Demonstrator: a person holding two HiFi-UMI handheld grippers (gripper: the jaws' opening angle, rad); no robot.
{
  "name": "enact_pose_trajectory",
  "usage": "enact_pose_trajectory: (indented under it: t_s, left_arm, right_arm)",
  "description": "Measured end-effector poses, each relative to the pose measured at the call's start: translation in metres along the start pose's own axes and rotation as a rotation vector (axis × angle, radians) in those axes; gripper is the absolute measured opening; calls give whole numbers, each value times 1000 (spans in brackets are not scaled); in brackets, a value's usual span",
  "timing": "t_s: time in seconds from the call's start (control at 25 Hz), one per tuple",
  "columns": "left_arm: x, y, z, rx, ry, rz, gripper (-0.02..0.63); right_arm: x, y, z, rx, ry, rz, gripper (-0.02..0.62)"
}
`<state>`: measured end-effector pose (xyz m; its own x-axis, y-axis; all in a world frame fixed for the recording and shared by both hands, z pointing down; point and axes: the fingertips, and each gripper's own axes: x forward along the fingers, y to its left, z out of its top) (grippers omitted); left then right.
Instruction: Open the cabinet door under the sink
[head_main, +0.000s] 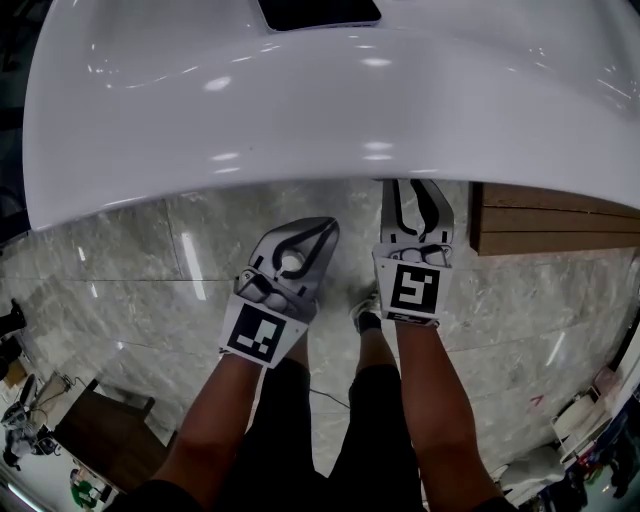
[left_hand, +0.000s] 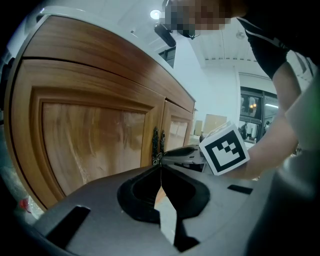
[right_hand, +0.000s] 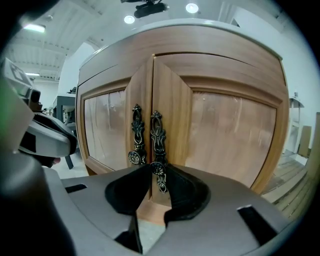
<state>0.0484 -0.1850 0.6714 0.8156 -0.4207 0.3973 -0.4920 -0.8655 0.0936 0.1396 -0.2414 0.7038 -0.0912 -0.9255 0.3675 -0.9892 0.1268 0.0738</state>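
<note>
The wooden cabinet (right_hand: 220, 130) under the white sink (head_main: 300, 100) has two doors that meet at a middle seam, each with a dark ornate handle. In the right gripper view my right gripper (right_hand: 159, 169) is shut on the right door's handle (right_hand: 157, 142), its round knob pinched between the jaw tips. The left door's handle (right_hand: 136, 140) hangs free beside it. In the head view the right gripper (head_main: 415, 200) reaches under the sink's rim. My left gripper (head_main: 322, 230) is held shut and empty, left of the right one and back from the doors (left_hand: 95, 140).
A marble-tiled floor (head_main: 120, 270) lies below. A slatted wooden board (head_main: 555, 218) lies on the floor at the right, under the sink's edge. The person's legs (head_main: 330, 430) stand behind the grippers. Clutter fills the lower corners of the head view.
</note>
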Motion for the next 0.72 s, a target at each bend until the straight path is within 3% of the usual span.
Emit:
enact_pose_trajectory:
  t_s: [0.36, 0.72]
  left_arm:
    - [1, 0, -6, -27, 3, 8, 23]
    - [-6, 1, -6, 17, -23, -6, 23]
  right_arm:
    - [-4, -3, 0, 36, -20, 0, 100]
    - [-16, -3, -5, 51, -43, 13, 98]
